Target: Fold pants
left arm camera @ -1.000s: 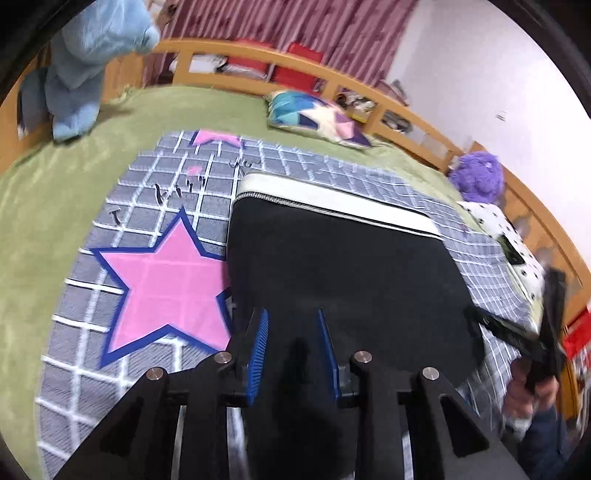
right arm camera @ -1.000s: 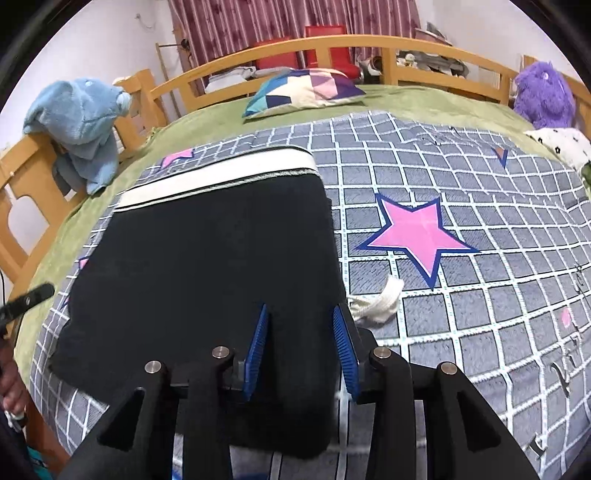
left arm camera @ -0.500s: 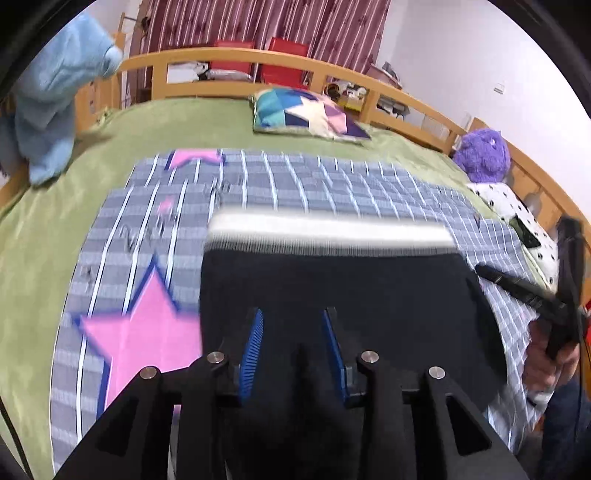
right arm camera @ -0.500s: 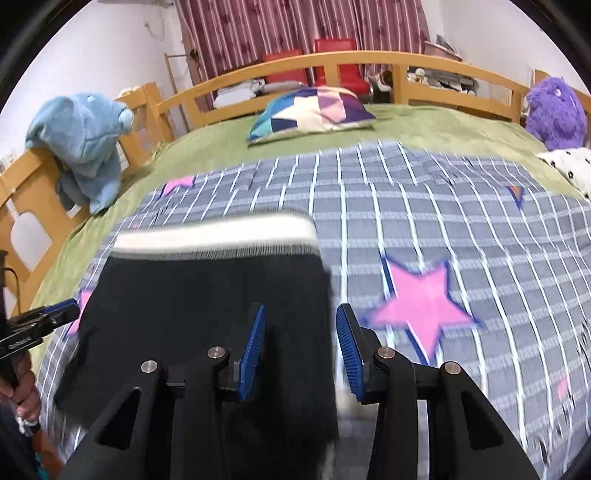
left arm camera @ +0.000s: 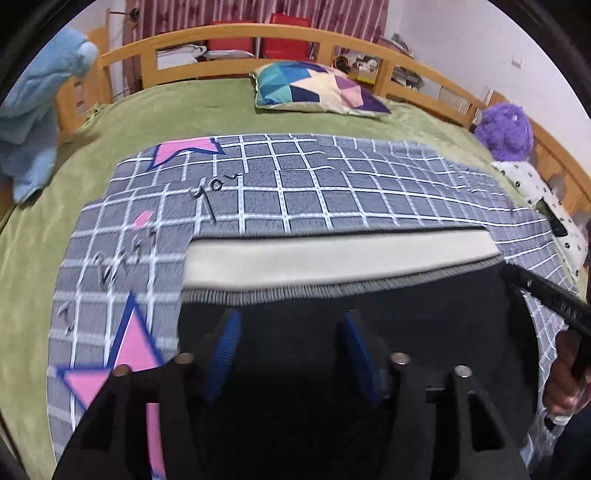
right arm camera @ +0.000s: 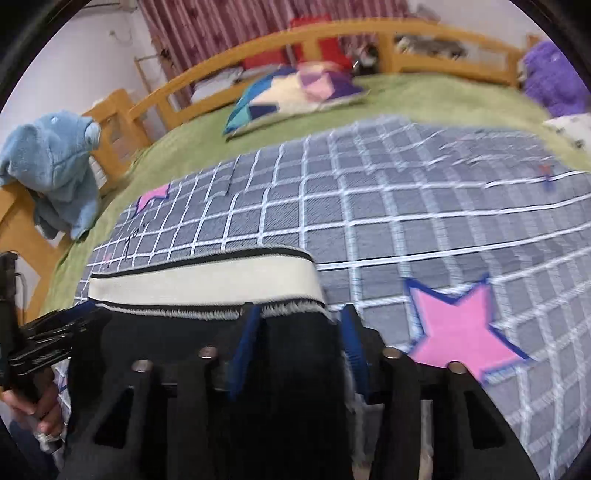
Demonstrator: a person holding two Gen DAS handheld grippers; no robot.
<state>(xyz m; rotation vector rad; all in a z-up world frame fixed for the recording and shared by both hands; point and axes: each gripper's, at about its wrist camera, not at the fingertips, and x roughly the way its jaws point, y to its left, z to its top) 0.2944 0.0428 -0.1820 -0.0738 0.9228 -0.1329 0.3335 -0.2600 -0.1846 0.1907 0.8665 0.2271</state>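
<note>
Black pants (left arm camera: pixel 369 332) with a cream waistband (left arm camera: pixel 332 258) are lying folded across the lower middle of both views, on a grey checked blanket (left arm camera: pixel 332 192) with pink stars. We are reading "you" at mid-left. Our left gripper (left arm camera: pixel 291 354) is opening, its pads clear of the cloth between them. Whether our right gripper (right arm camera: pixel 299 350) is pinching the pants' right edge, we cannot tell. A patterned pillow (left arm camera: pixel 317 88), blue plush (right arm camera: pixel 51 162) and purple plush (left arm camera: pixel 506 129) are lining the wooden rail (left arm camera: pixel 229 35); open blanket is stretching beyond the waistband.
</note>
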